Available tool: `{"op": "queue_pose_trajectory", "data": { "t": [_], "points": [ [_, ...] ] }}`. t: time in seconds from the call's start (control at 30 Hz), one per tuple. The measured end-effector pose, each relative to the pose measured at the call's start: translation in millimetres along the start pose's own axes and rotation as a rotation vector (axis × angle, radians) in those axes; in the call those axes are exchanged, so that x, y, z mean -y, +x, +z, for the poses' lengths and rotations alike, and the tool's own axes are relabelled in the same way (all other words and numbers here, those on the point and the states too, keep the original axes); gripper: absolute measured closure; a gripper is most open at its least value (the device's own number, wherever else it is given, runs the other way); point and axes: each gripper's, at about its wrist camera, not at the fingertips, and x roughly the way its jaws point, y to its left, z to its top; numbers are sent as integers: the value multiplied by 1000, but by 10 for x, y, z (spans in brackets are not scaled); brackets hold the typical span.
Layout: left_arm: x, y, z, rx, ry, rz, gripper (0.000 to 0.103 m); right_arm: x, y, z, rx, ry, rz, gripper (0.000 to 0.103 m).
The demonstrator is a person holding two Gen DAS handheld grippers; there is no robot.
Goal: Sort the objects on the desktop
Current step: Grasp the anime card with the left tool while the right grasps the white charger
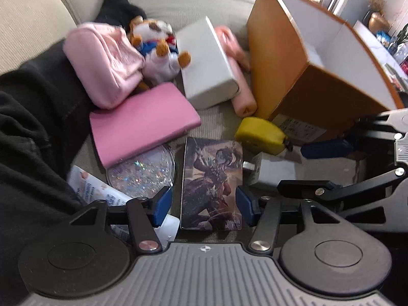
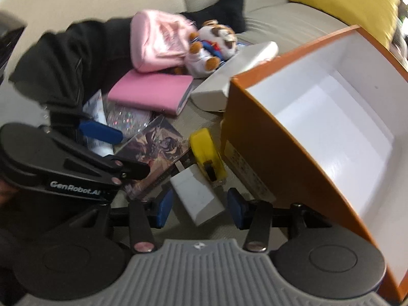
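Note:
My left gripper (image 1: 203,204) is open, its blue pads on either side of an illustrated card box (image 1: 211,181) lying on the sofa; the box also shows in the right wrist view (image 2: 153,158). My right gripper (image 2: 200,207) is open around a white charger block (image 2: 199,199), which also shows in the left wrist view (image 1: 270,170). A yellow tape measure (image 2: 207,153) lies just beyond it. An open orange box with a white inside (image 2: 331,127) stands to the right, empty.
On the sofa lie a pink notebook (image 1: 140,125), a glittery round disc (image 1: 142,173), a pink pouch (image 1: 104,61), a plush toy (image 1: 158,48), a white box (image 1: 206,63), a pink roll (image 1: 239,76) and black cloth (image 1: 33,117). A yellow cushion (image 2: 346,2) is at the back.

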Motion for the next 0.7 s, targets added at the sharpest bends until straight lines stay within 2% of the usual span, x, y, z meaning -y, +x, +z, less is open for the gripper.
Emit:
{"op": "queue_pose_trajectory", "data": {
  "t": [0.17, 0.23, 0.33, 0.53, 0.7],
  "points": [
    [-80, 81, 23, -28, -56, -43, 34, 16, 181, 21, -36, -26, 26, 58],
    [-59, 103, 22, -39, -47, -49, 34, 5, 234, 6, -46, -30, 29, 58],
    [9, 146, 13, -56, -10, -21, 33, 3, 219, -46, -57, -33, 34, 63],
    [73, 191, 7, -52, 13, 26, 32, 114, 136, -187, -104, 56, 41, 62],
    [109, 179, -39, -51, 46, 56, 35, 92, 147, -155, -72, 42, 41, 60]
  ]
}}
